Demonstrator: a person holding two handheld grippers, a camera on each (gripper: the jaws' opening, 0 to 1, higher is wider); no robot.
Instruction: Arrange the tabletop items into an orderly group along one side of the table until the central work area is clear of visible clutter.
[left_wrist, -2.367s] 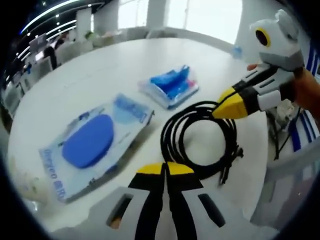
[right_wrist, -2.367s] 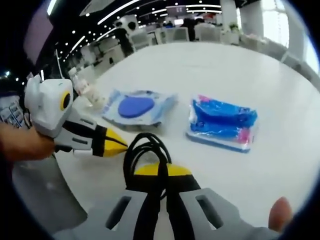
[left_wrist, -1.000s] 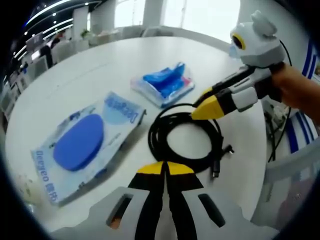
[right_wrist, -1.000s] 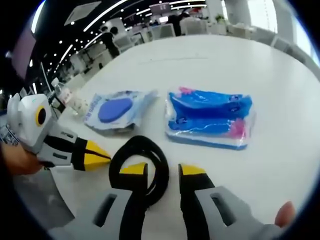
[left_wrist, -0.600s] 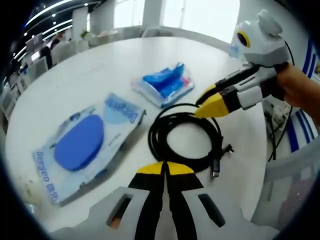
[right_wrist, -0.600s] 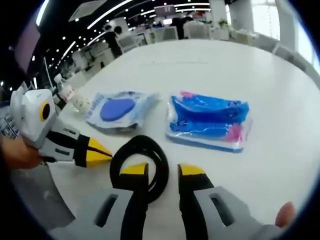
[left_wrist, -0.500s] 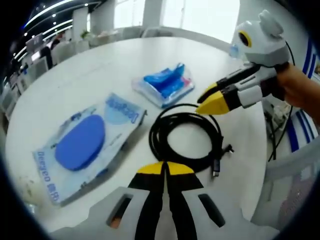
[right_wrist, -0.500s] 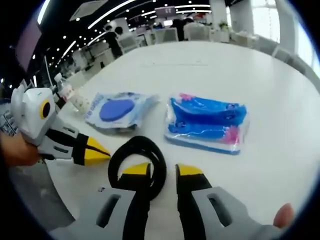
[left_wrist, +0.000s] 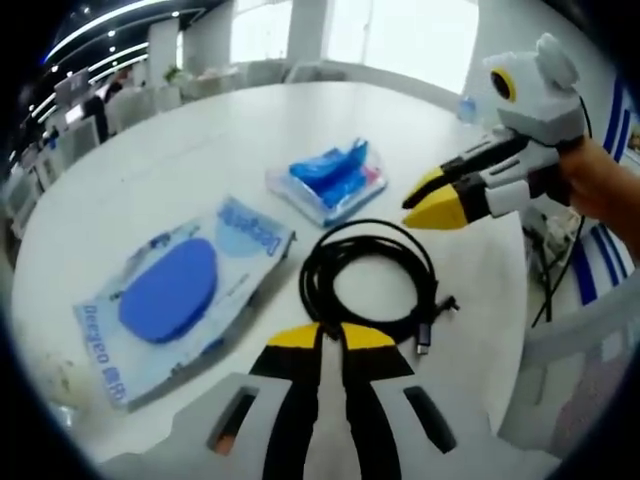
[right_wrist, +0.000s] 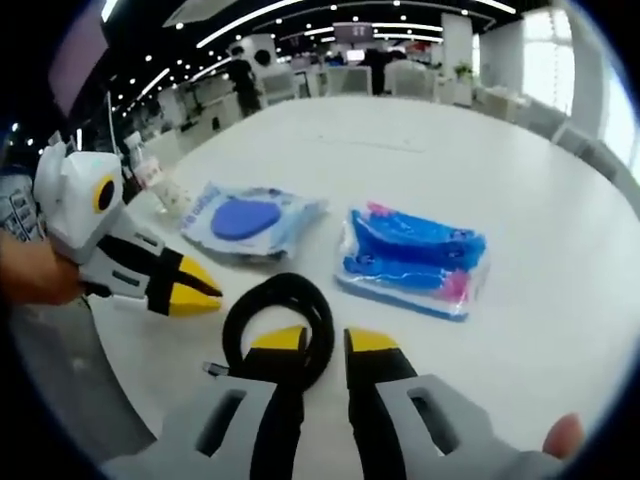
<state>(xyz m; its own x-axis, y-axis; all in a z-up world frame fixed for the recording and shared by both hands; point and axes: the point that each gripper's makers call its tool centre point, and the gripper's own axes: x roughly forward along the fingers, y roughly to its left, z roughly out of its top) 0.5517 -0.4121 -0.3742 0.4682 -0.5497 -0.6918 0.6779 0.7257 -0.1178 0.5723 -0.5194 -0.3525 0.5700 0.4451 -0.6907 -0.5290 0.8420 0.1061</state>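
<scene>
The cable (left_wrist: 370, 285) lies coiled near the table (left_wrist: 150, 160) edge, free of both tools. I judge it just placed; the next move calls for reaching a packet. The right gripper (right_wrist: 322, 342) hangs above it, jaws a little apart, empty. The left gripper (left_wrist: 330, 336), nearly closed, holds nothing. One cable; two packets beyond it: pad packet (left_wrist: 175, 295), blue packet (right_wrist: 412, 255).

Smooth white desk (right_wrist: 520, 190) with a soft sheen. Matt black rubbery cable (left_wrist: 368, 283), coiled. Glossy, crinkled clear plastic around the blue-pad packet (left_wrist: 175, 292) and the blue-and-pink pack (right_wrist: 412, 258). Hard plastic on left claw (left_wrist: 330, 338) and right claw (right_wrist: 322, 341), yellow-tipped, slightly shiny.
</scene>
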